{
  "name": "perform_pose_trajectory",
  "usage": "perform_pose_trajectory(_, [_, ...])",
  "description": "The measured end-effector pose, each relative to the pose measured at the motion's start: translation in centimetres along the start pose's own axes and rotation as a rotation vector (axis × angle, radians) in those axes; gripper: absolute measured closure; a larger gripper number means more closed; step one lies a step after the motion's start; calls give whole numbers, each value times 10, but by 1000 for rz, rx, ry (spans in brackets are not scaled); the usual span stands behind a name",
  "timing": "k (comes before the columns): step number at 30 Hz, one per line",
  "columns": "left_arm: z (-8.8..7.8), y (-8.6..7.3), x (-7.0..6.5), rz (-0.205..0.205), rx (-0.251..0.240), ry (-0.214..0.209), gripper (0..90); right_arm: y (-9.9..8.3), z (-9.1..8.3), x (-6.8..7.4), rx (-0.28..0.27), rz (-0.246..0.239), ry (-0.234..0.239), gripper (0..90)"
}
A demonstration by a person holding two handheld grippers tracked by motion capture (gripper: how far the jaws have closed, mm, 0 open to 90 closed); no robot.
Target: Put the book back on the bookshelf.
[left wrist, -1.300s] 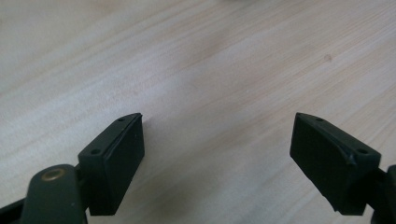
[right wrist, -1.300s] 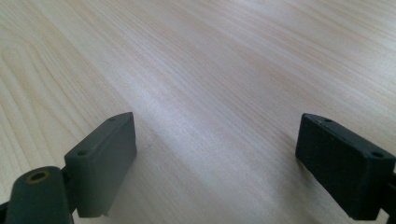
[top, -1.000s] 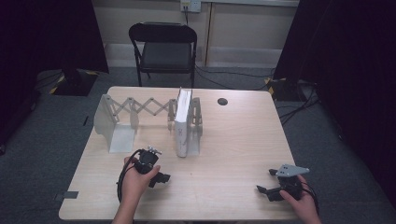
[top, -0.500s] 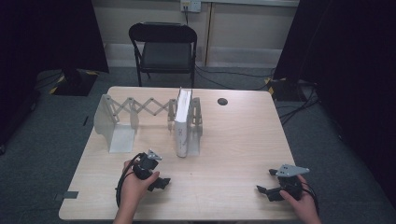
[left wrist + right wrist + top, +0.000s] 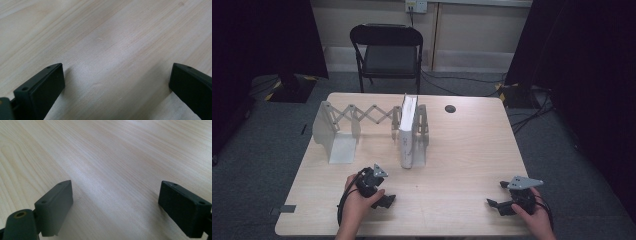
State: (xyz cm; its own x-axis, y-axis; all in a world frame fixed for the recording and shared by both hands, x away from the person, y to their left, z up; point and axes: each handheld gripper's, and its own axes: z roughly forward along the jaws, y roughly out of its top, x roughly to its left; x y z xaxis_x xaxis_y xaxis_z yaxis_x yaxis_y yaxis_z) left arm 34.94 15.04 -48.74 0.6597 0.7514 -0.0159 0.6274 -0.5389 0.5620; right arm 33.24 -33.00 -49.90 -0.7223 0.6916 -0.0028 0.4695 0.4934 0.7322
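High view: white book (image 5: 408, 131) stands upright in the right end of the expanding grey rack (image 5: 362, 125), at the middle of the table (image 5: 462, 150). Left gripper (image 5: 384, 201) lies near the table's front edge, in front of the book and slightly left of it, well apart from it. Right gripper (image 5: 498, 205) rests at the front right, far from the book. A small dark disc (image 5: 450, 108) sits right of the book, toward the table's back edge; what it is, I cannot tell at this size.

Left gripper view: jaws have just been opening, now spread wide, nothing between them, bare wood below.

Right gripper view: jaws spread wide, holding nothing, bare wood between them.
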Motion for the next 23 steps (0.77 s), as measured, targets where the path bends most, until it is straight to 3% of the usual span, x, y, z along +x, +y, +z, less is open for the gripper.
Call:
perform_pose_trajectory(12, [-1, -8, 0, 7, -60, 1, 0, 0, 0, 0, 1, 1, 0, 120])
perform_pose_trajectory(18, [0, -18, -1, 2, -146, 0, 0, 0, 0, 0, 0, 0, 0, 120])
perform_pose_trajectory(23, [0, -22, 0, 13, -174, 2, 0, 0, 0, 0, 0, 0, 0, 120])
